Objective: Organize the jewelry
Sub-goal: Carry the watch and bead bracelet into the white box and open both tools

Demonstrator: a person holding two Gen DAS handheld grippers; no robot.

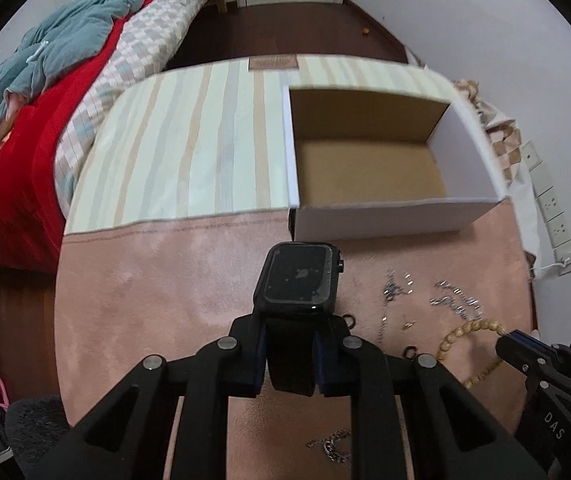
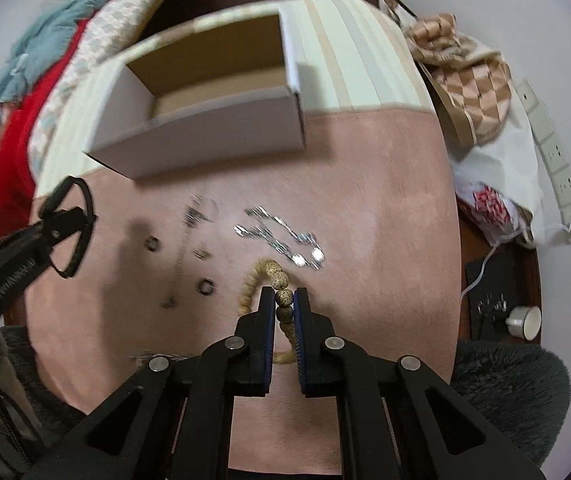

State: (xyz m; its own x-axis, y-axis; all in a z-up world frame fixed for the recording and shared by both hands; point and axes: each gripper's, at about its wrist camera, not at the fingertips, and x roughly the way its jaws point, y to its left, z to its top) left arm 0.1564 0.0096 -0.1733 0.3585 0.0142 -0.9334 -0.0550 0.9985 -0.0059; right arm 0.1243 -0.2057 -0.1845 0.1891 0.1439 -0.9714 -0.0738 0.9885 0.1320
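A black watch (image 1: 299,278) was held by its strap in the closed left gripper (image 1: 288,354), raised above the pink mat (image 1: 157,280) just short of the open cardboard box (image 1: 397,220). A bead bracelet (image 2: 273,276), lying on the mat, was pinched by the right gripper (image 2: 284,294). Step judged: carrying pieces to the box. Next, the watch needed moving over the rim and releasing inside. Silver chains (image 2: 281,236) and small rings (image 2: 205,286) were left on the mat.
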